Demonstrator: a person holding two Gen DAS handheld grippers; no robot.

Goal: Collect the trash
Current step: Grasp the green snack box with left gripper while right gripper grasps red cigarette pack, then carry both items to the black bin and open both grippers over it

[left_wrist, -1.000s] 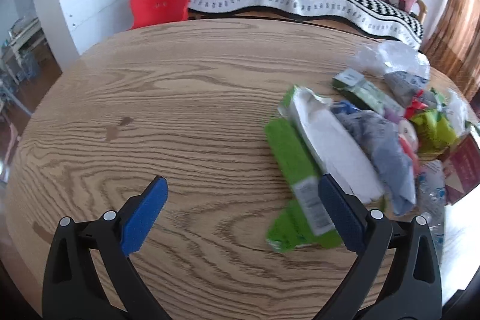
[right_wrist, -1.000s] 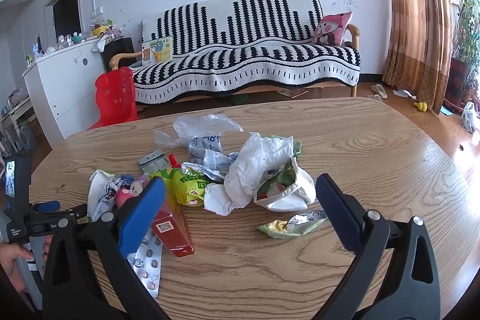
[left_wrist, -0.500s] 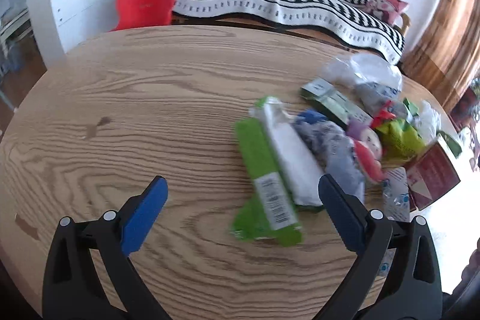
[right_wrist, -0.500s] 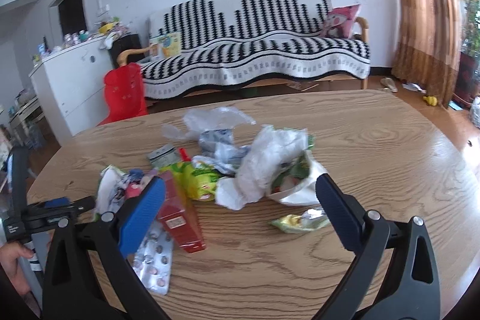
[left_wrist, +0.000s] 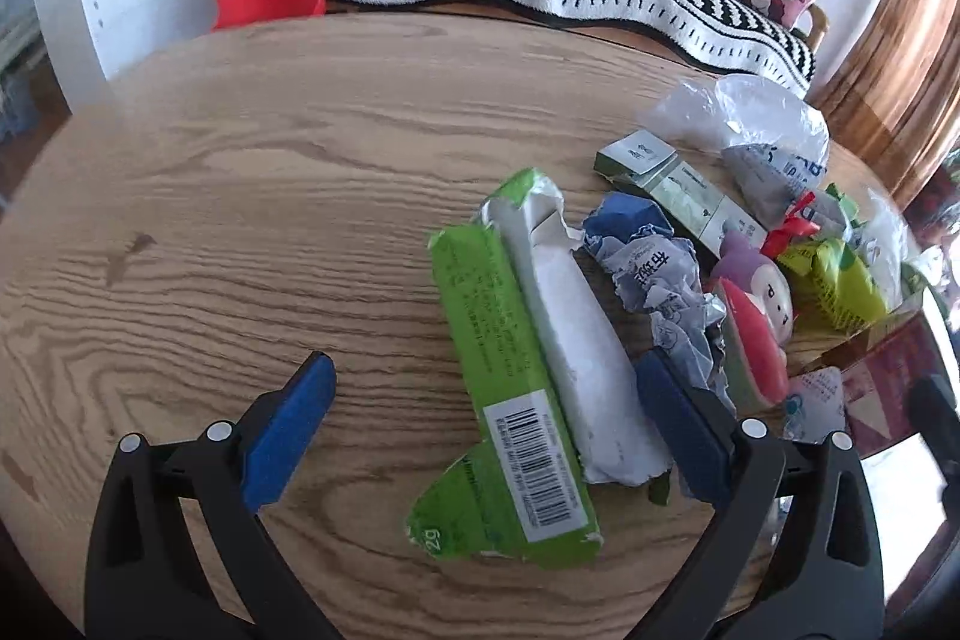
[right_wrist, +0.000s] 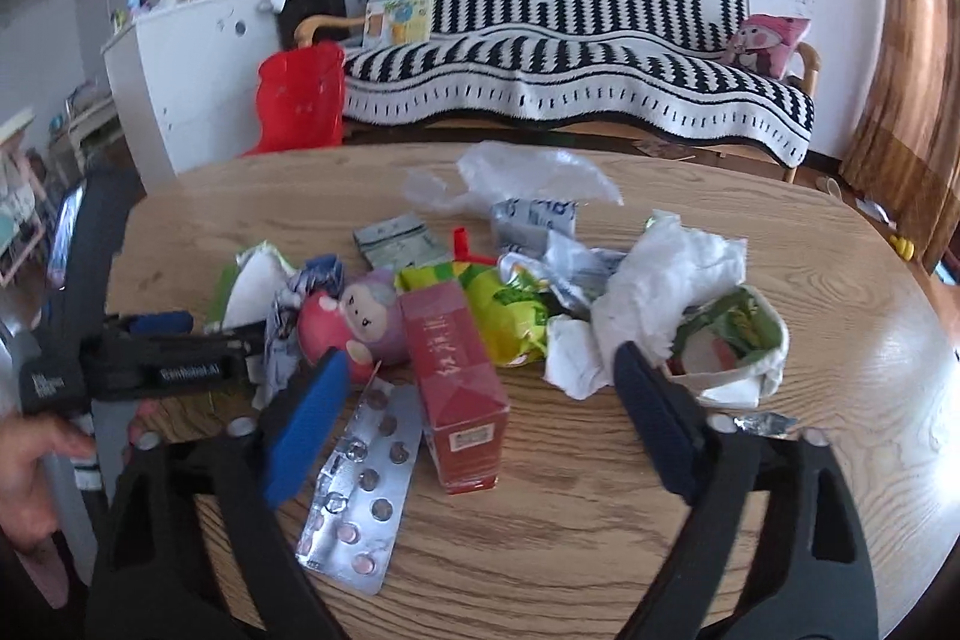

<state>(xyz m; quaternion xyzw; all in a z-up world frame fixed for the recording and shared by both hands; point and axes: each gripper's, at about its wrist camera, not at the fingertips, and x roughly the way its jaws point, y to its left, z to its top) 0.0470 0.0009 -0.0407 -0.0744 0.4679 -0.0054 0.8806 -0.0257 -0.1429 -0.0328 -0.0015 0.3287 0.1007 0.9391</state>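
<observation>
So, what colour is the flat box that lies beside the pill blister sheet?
The flat box is red, clearest in the right wrist view.

You can read "2g" and a barcode label on the green wrapper (left_wrist: 510,370); the crumpled grey wrapper (left_wrist: 657,280) shows "布".

Wide-open right gripper (right_wrist: 480,400) above red box (right_wrist: 459,388) and blister pack (right_wrist: 360,490); crumpled tissue (right_wrist: 660,280) behind, on wooden table (right_wrist: 840,340).

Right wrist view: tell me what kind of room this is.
Most likely a home living room: a sofa under a striped throw, a white cabinet cluttered on top, long curtains, and a wooden table strewn with trash.
</observation>
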